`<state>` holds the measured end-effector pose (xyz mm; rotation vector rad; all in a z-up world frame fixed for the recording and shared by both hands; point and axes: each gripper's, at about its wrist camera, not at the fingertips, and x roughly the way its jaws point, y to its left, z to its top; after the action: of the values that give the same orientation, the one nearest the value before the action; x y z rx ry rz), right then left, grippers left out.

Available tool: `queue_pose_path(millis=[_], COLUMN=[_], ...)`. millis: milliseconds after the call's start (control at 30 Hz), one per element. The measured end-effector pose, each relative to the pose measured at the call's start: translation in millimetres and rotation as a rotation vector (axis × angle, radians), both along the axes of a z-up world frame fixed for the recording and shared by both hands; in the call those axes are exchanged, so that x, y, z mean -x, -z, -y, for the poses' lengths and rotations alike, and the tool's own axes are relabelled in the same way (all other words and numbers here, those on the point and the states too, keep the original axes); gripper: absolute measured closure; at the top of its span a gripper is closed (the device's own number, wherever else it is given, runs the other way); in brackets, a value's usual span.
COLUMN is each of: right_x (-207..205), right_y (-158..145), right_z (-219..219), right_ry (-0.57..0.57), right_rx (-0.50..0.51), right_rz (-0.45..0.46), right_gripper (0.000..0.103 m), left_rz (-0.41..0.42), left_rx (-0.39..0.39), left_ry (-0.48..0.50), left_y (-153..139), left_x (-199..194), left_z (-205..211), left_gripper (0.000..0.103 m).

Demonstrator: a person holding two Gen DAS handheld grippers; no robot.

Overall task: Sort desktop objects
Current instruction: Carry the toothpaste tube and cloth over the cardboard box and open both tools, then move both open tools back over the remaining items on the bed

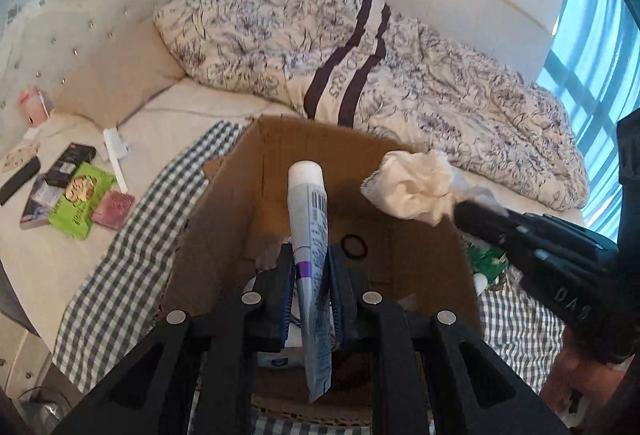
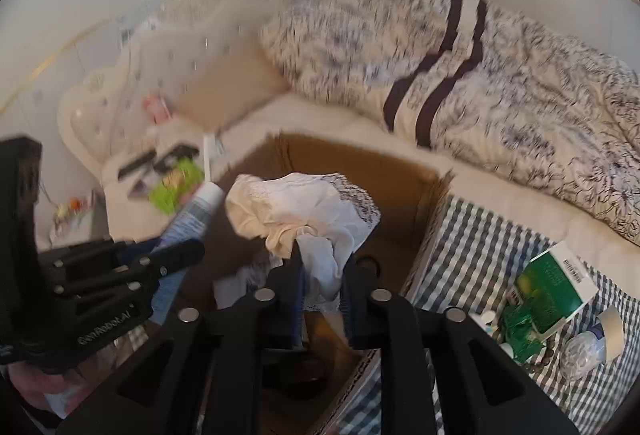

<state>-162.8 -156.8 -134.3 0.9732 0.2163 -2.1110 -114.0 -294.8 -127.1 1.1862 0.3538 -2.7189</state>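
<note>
The left gripper (image 1: 311, 267) clamps a grey tube (image 1: 310, 231) with a white cap, at the centre of the left wrist frame over the open cardboard box (image 1: 280, 147). The right gripper (image 2: 322, 275) pinches a crumpled white tissue (image 2: 300, 211) above the same box. A black hair tie (image 1: 354, 246) lies on the box floor.

Tube (image 1: 310, 235): grey-blue, white cap, purple band, black barcode.
Crumpled cloth (image 1: 416, 187): cream-white.
Cardboard box (image 1: 280, 143): plain brown.
Hair tie (image 1: 354, 246): black.
Grippers: black, blue pads (image 1: 286, 311).
Spread cloth (image 1: 132, 259): grey-white gingham check.
Duvet (image 1: 280, 35): cream, dark floral print, two dark brown stripes.
Packet (image 1: 80, 205): lime green.
Carton (image 2: 554, 287): green, white edge.
</note>
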Motion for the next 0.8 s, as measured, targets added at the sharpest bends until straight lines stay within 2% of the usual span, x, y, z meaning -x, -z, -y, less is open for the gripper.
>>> queue_pose_path(millis=[33, 67, 100, 133, 200, 367, 467, 567, 800], right_x=[2.1, 2.5, 0.1, -2.7, -7.3, -7.1, -7.0, -3.6, 3.3], right_y=[1.9, 3.2, 2.2, -0.7, -10.3, -39.3, -57.1, -70.3, -87.1], right_z=[3.9, 6.2, 6.1, 3.0, -5.3, -38.1, -67.1, -99.1, -177.4], right_ry=[0.001, 0.012, 0.028, 0.038, 0.059, 0.141, 0.198, 0.249, 0.342], right_rx=[-0.021, -0.041, -0.054, -0.048, -0.016, 0.085, 0.138, 0.167, 0.162], right_rz=[0.000, -0.017, -0.053, -0.081, -0.123, -0.174, -0.204, -0.209, -0.222], right_gripper=[0.064, 0.054, 0.038, 0.033, 0.031, 0.021, 0.015, 0.010, 0.005], left_rz=[0.010, 0.011, 0.004, -0.007, -0.021, -0.060, -0.108, -0.152, -0.158], left_rx=[-0.006, -0.015, -0.023, -0.032, -0.042, -0.029, -0.037, -0.013, 0.024], left_ry=[-0.005, -0.011, -0.017, -0.022, -0.018, -0.030, -0.020, 0.009, 0.069], left_y=[3.1, 4.4, 3.8, 2.6, -1.7, -22.0, -40.4, -59.0, -83.7], left_x=[1.4, 1.4, 0.4, -1.5, -3.9, -9.4, -16.1, -21.0, -18.3], left_z=[2.2, 4.0, 5.6, 7.4, 9.0, 4.5, -5.7, -25.0, -91.8], left_gripper=[0.066, 0.047, 0.040, 0.036, 0.034, 0.009, 0.000, 0.000, 0.000])
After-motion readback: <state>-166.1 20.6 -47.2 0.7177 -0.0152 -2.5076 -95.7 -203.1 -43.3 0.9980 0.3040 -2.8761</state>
